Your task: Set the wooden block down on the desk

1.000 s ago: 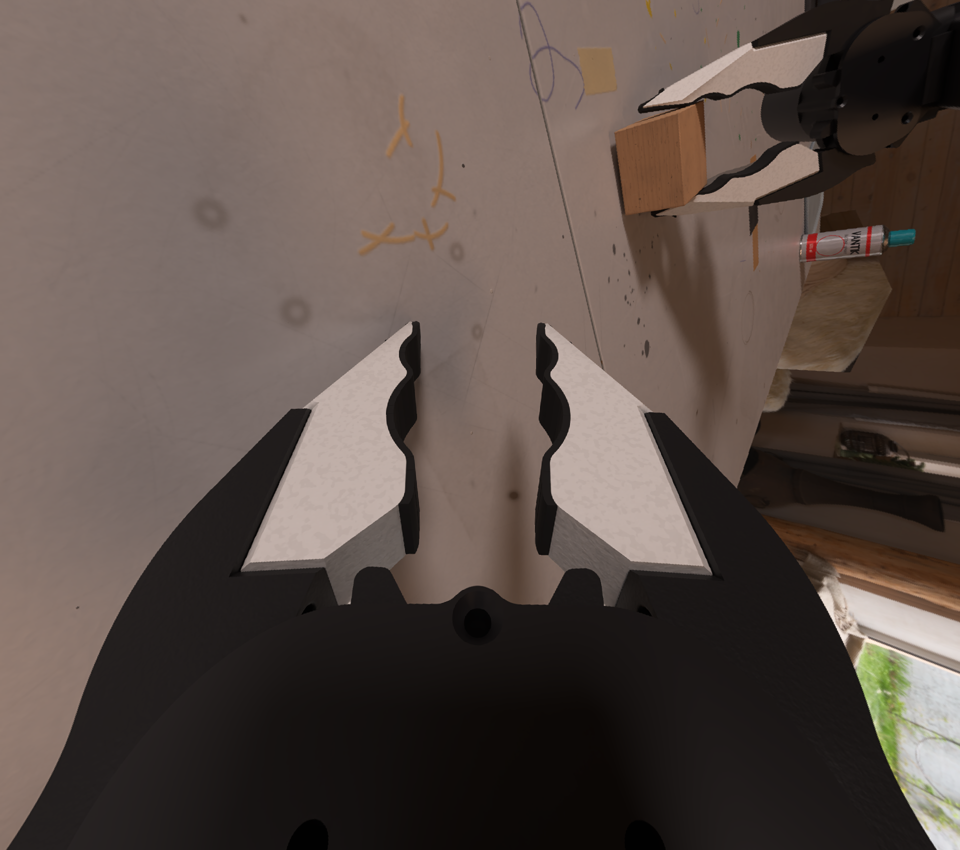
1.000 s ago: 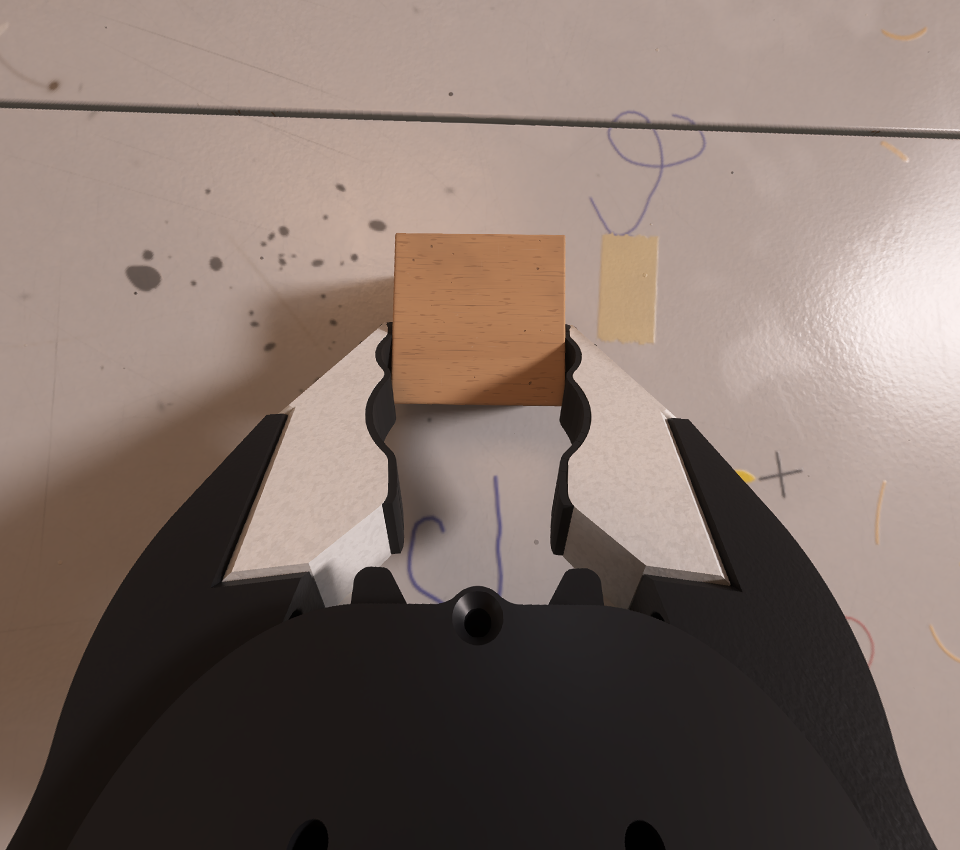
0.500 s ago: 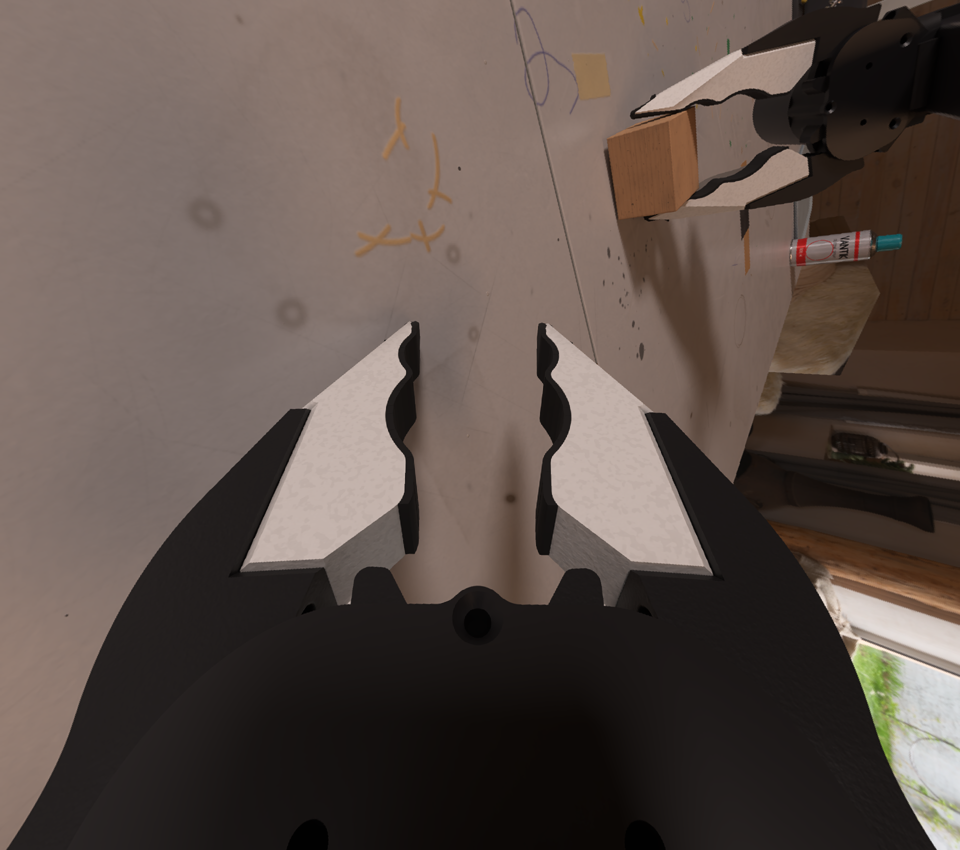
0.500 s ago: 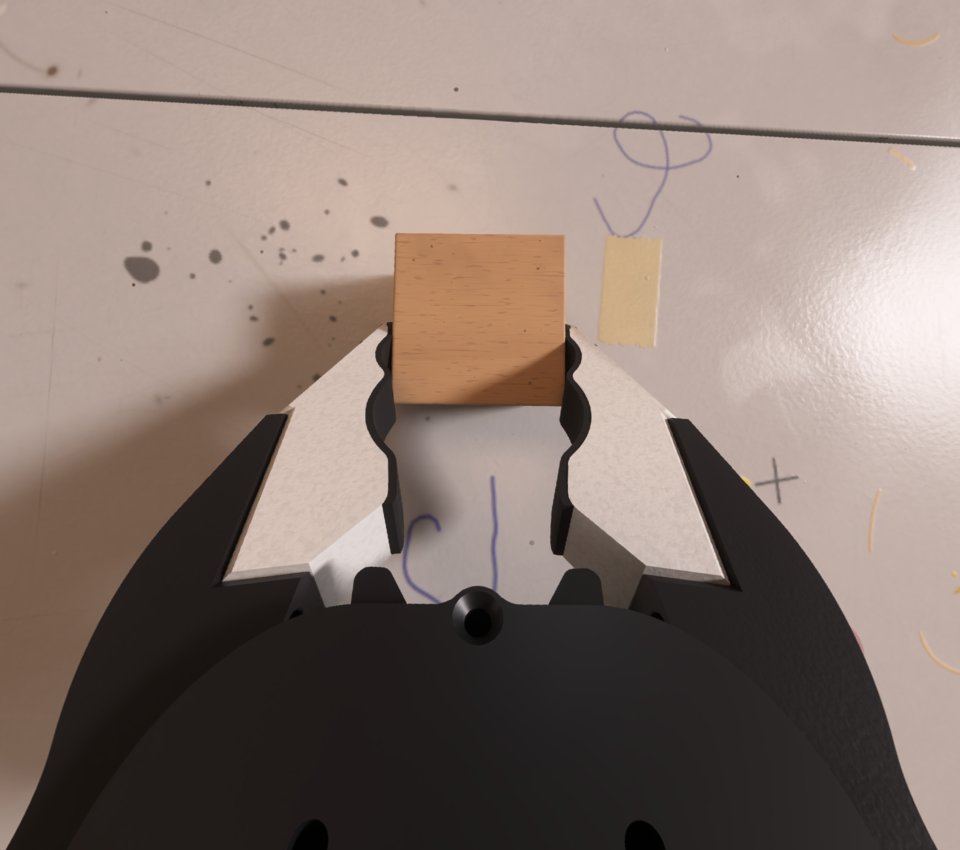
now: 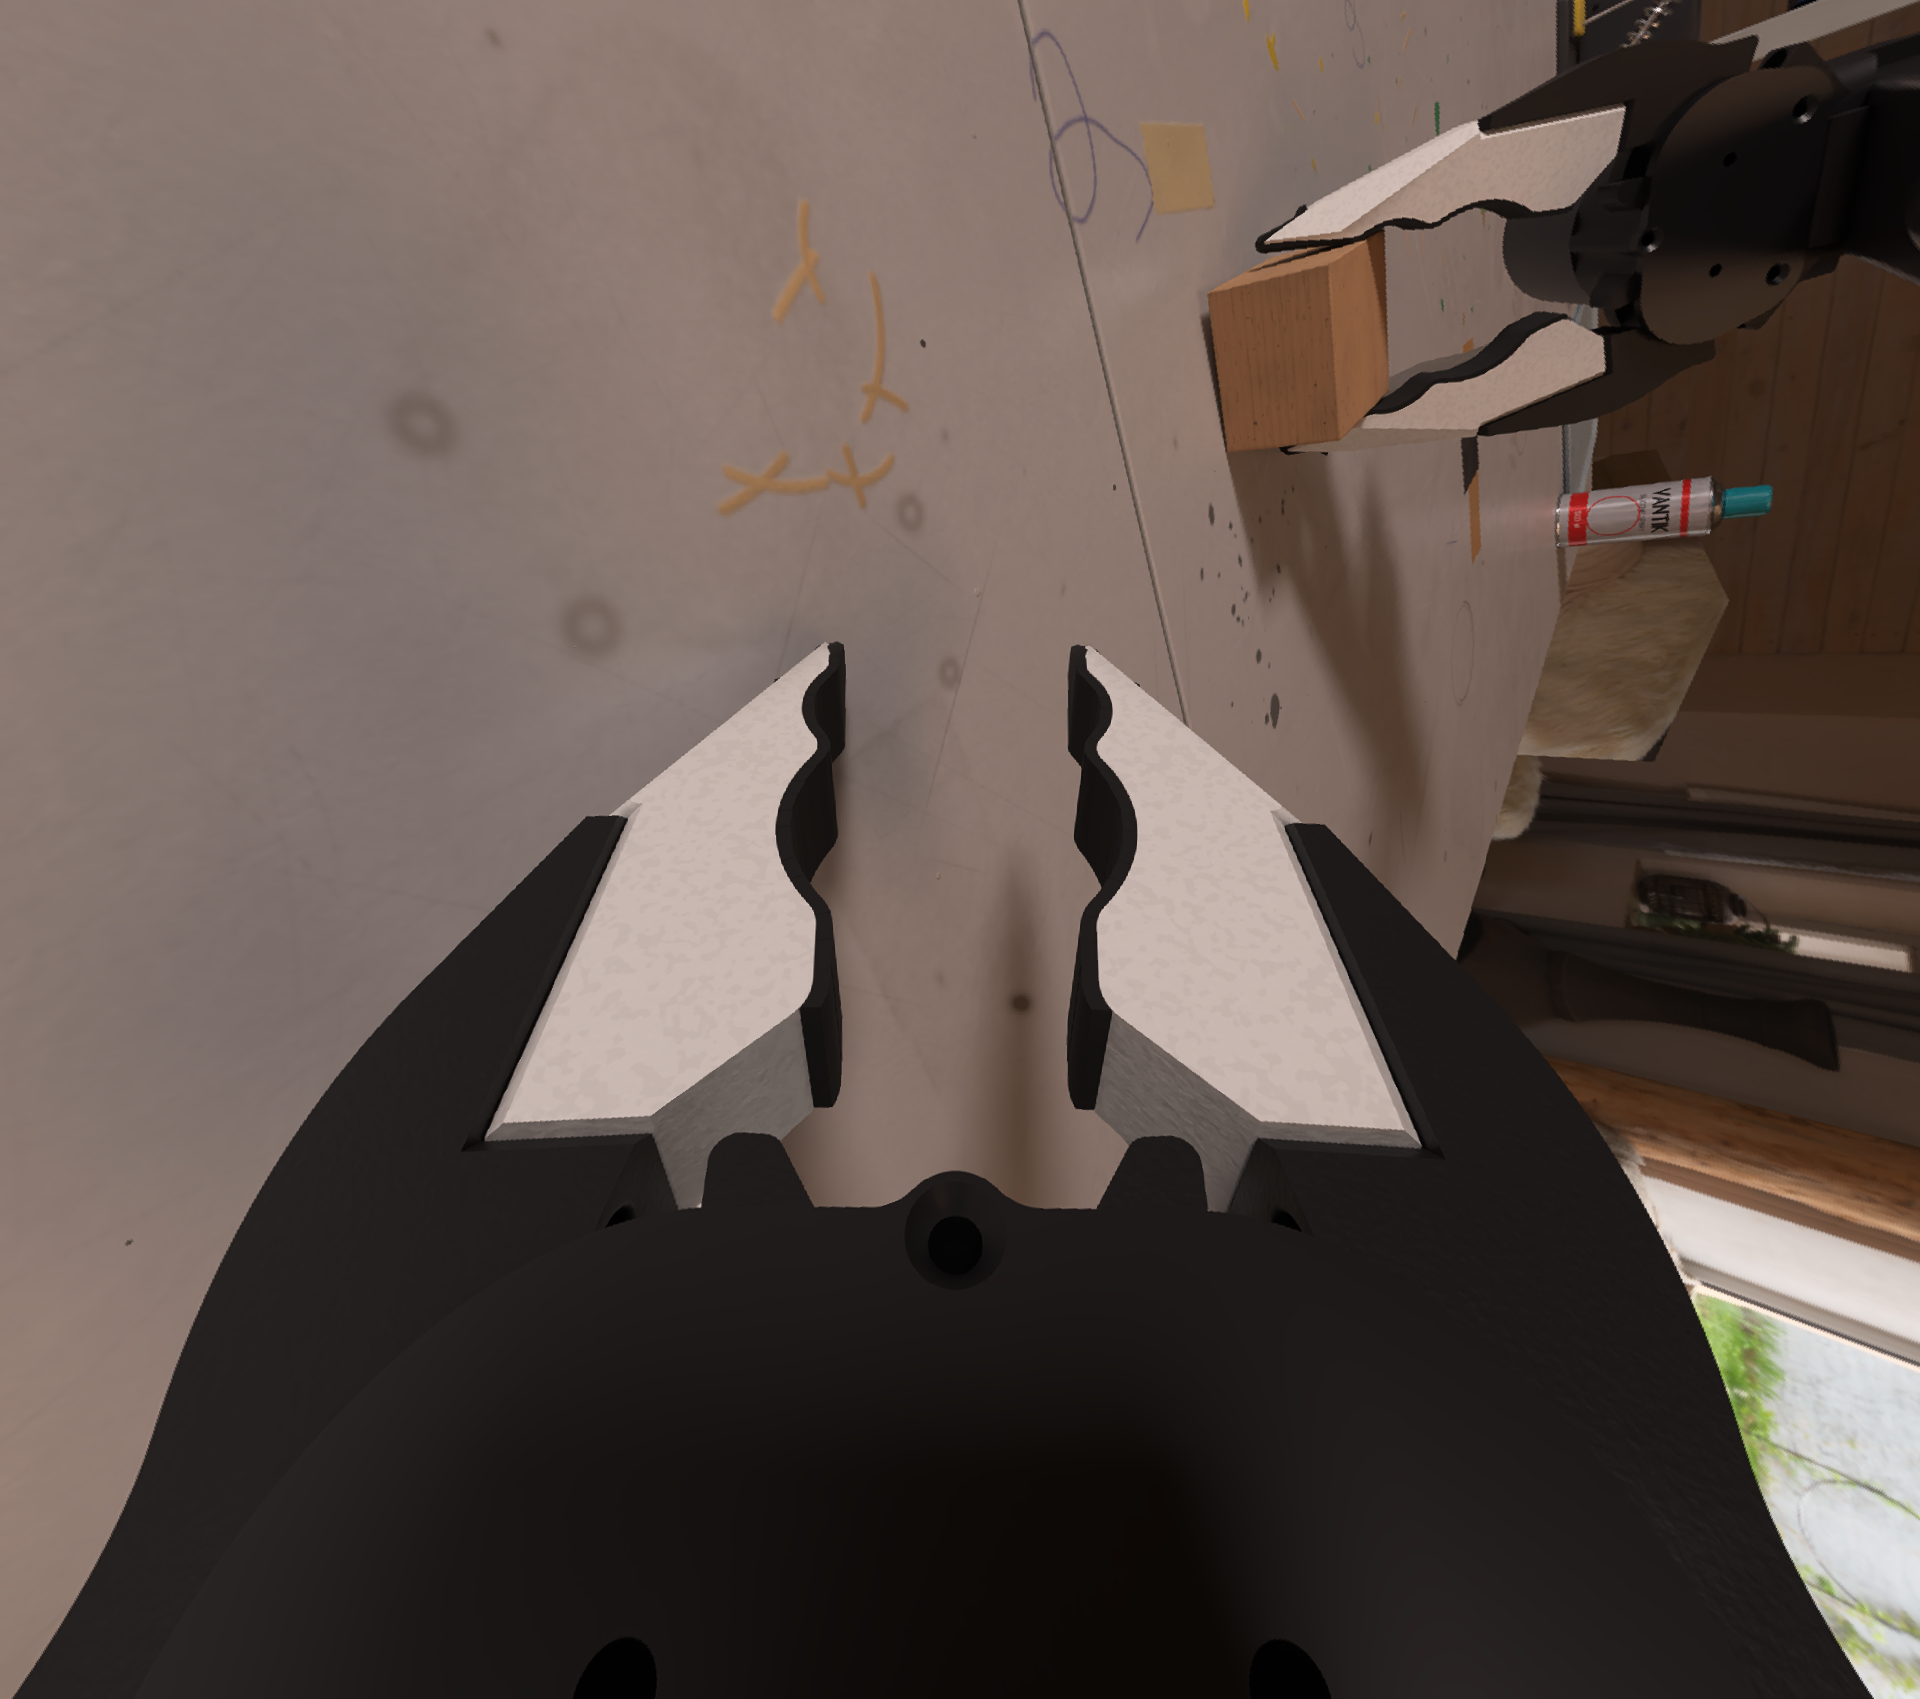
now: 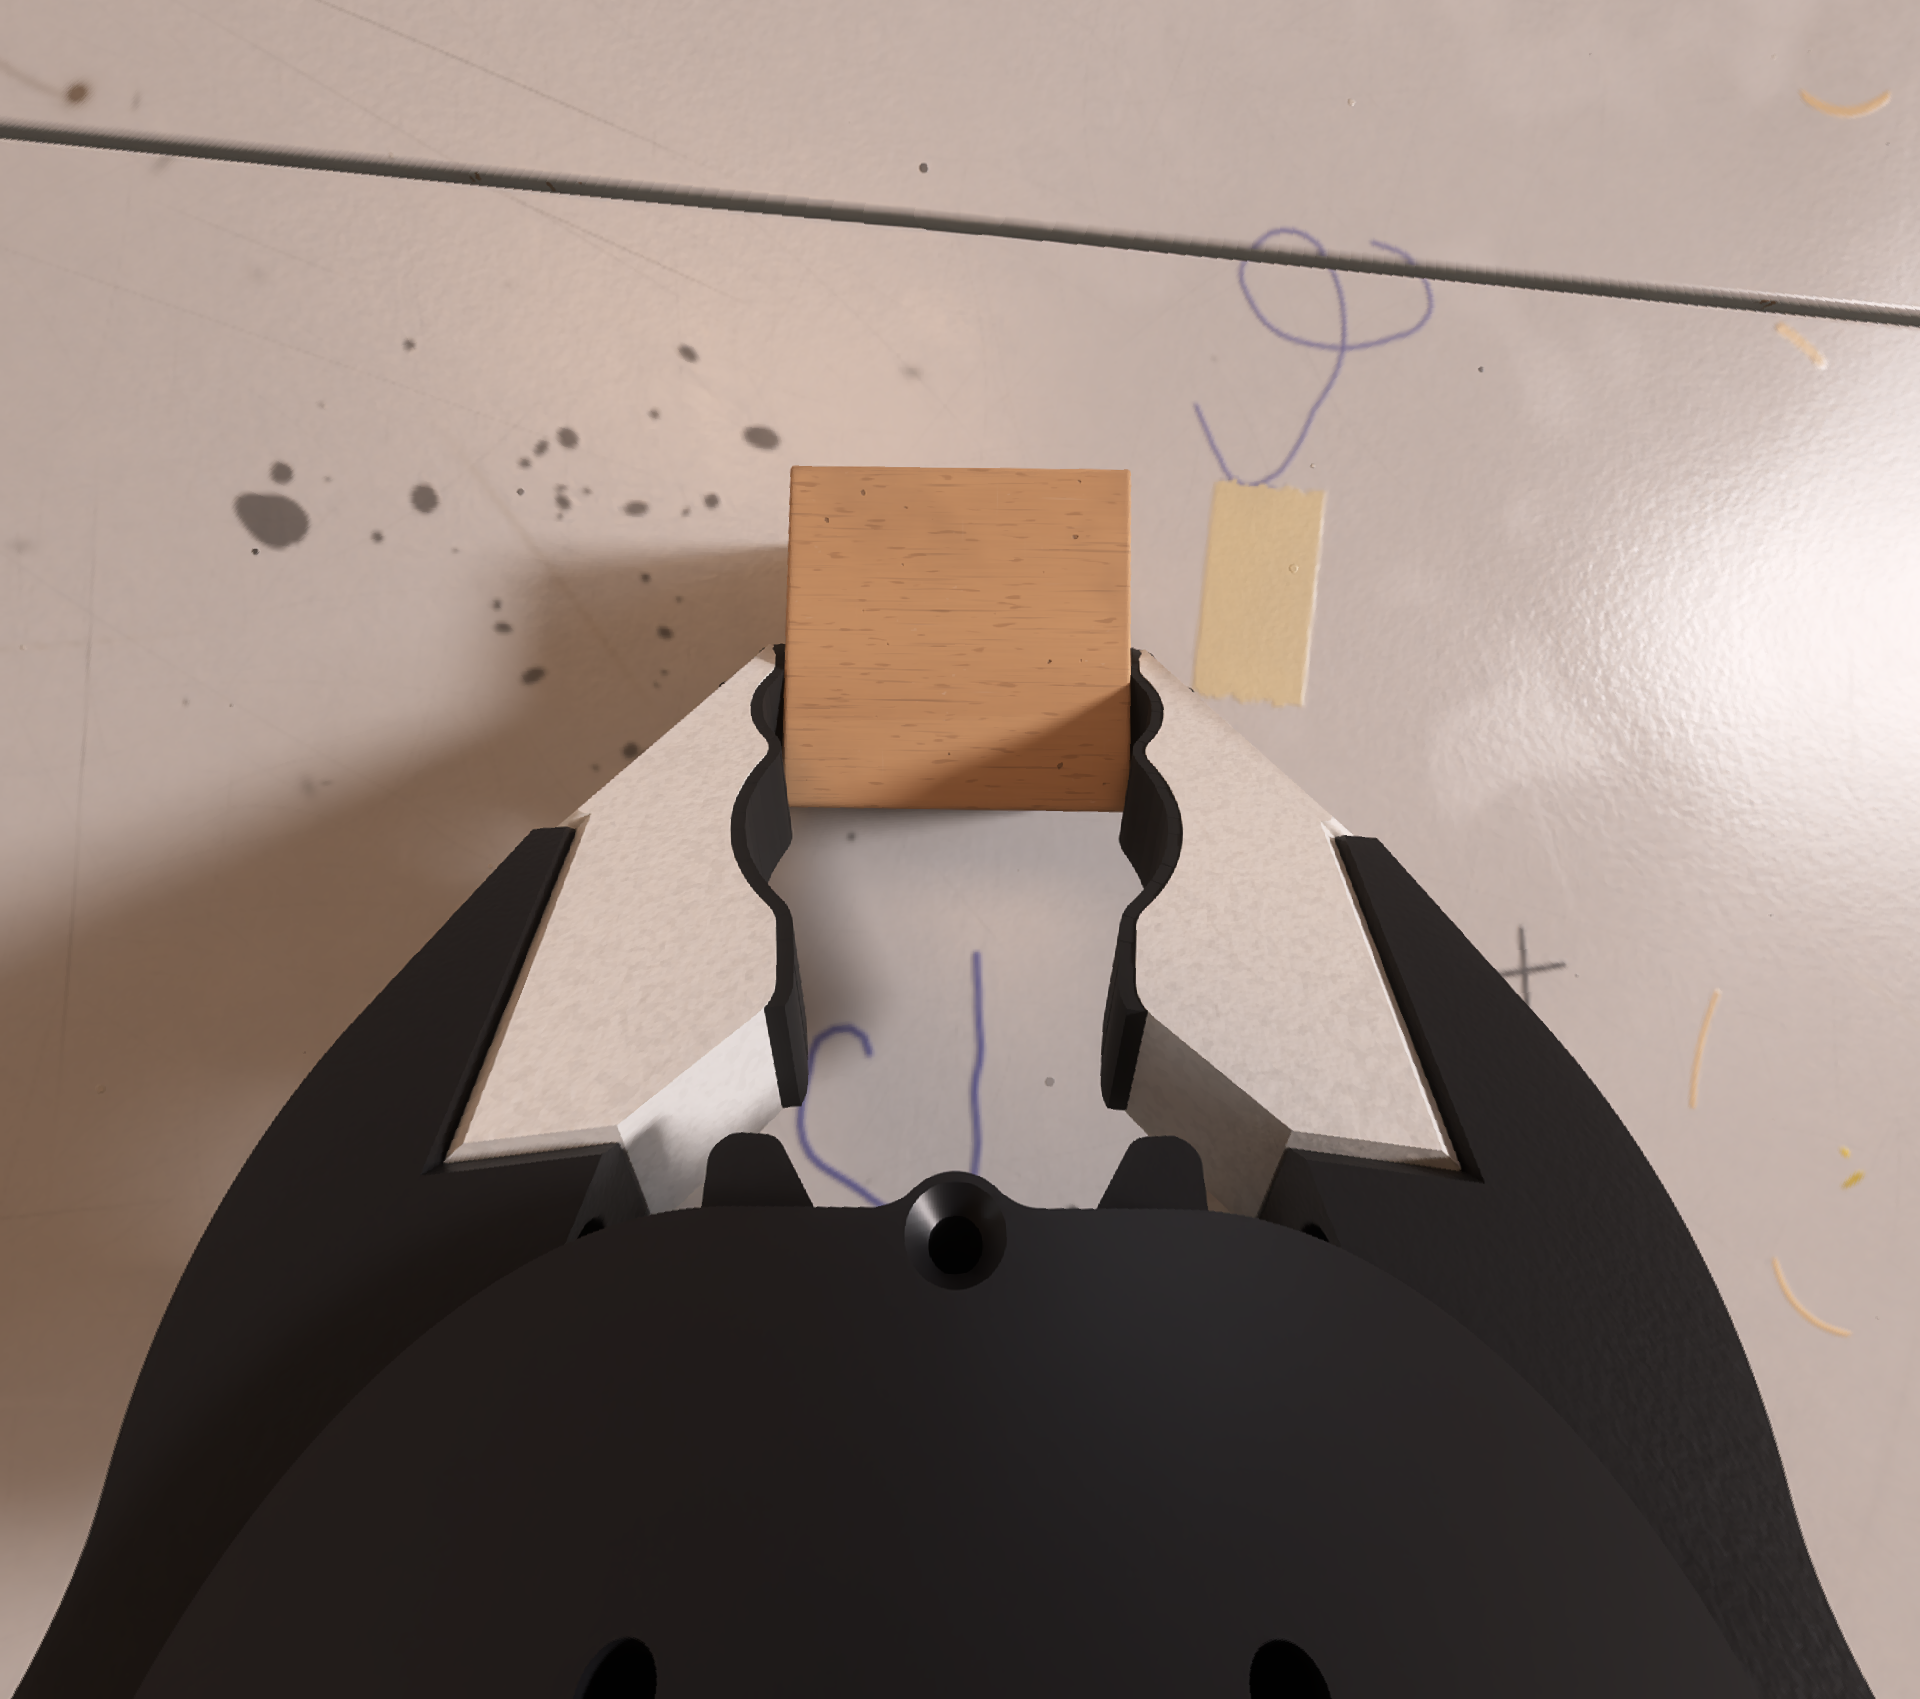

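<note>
The wooden block (image 6: 956,641) is a light brown cube held between the fingers of my right gripper (image 6: 956,654), which is shut on its two sides. In the left wrist view the block (image 5: 1299,356) and the right gripper (image 5: 1276,345) are at the upper right. The block's far face is at or just above the pale desk (image 5: 520,195), and I cannot tell whether they touch. My left gripper (image 5: 956,652) is open and empty, pointing at bare desk well apart from the block.
A strip of beige tape (image 6: 1257,595) lies just right of the block. A dark seam (image 6: 935,210) crosses the desk beyond it. A red and white spray can (image 5: 1652,511) and a furry pale object (image 5: 1621,673) are past the desk's edge.
The right gripper, still holding the block, has come slightly closer to the desk and turned a little. The left gripper has hardly moved.
</note>
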Tool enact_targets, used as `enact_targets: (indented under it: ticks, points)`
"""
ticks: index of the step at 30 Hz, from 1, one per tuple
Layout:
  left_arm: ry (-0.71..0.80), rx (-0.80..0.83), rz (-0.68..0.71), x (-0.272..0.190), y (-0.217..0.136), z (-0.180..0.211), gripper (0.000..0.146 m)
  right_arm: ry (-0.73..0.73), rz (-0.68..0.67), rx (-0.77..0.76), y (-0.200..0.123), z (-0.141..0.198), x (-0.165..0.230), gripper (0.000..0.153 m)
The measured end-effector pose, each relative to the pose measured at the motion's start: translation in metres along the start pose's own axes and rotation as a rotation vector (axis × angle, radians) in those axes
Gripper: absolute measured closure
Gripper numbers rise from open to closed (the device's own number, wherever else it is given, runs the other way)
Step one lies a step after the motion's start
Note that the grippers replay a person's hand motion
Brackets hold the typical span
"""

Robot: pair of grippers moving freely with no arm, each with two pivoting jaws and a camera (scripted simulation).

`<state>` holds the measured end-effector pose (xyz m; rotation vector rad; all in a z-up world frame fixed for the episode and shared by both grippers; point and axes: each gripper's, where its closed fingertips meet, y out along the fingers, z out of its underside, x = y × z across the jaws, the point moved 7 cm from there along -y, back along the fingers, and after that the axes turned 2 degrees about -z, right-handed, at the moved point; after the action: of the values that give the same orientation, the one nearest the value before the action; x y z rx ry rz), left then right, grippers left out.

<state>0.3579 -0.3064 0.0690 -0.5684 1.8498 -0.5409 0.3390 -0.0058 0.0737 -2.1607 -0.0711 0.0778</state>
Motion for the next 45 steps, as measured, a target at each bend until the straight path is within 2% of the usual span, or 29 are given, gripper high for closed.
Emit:
enact_targets:
  ticks: [25,38,42,45]
  points:
    - [-0.025,-0.012,0.038,-0.001,-0.003,0.001,0.1,0.012,-0.04,-0.024,0.002,0.001,-0.002,0.089]
    - [-0.012,-0.105,0.059,-0.007,-0.027,-0.012,0.105,0.148,-0.03,-0.171,-0.02,0.012,-0.01,0.083]
    - [0.041,-0.129,0.038,-0.012,-0.028,-0.014,0.106,0.222,0.067,-0.25,-0.034,0.018,-0.008,0.085]
    - [0.129,-0.15,-0.028,-0.019,-0.028,-0.015,0.106,0.311,0.235,-0.288,-0.049,0.027,-0.004,0.086]
